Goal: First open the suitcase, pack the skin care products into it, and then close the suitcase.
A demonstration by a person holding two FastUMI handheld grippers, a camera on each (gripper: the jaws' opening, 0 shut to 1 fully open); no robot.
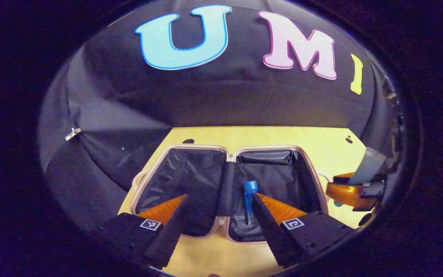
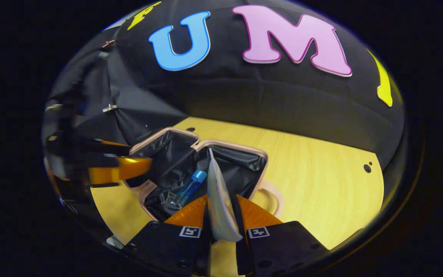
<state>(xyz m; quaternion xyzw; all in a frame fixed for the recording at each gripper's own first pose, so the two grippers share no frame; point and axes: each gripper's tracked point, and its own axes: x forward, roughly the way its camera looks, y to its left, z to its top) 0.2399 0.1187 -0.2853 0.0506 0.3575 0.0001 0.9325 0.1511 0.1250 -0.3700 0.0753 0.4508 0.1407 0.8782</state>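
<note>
An open suitcase (image 1: pixel 190 146) with a pale pink rim and black lining lies flat on the wooden table. A blue capped tube (image 1: pixel 249 200) rests in its right half. My left gripper (image 1: pixel 220 198) hovers over the suitcase's near edge, open, nothing between its fingers. At the right edge of the left gripper view, my right gripper (image 1: pixel 356 188) carries a pale grey sachet (image 1: pixel 367 165). In the right gripper view, my right gripper (image 2: pixel 221 202) is shut on that flat sachet (image 2: pixel 217 192), held upright above the suitcase (image 2: pixel 240 146), next to the blue tube (image 2: pixel 190 188). My left gripper (image 2: pixel 117 169) shows at the left.
The light wooden table (image 2: pixel 321 184) extends to the right of the suitcase, with a small dark hole (image 2: pixel 367 167) near its far edge. The suitcase's handle (image 2: pixel 275 196) sticks out on the right side. Black cloth walls close in behind and to the left.
</note>
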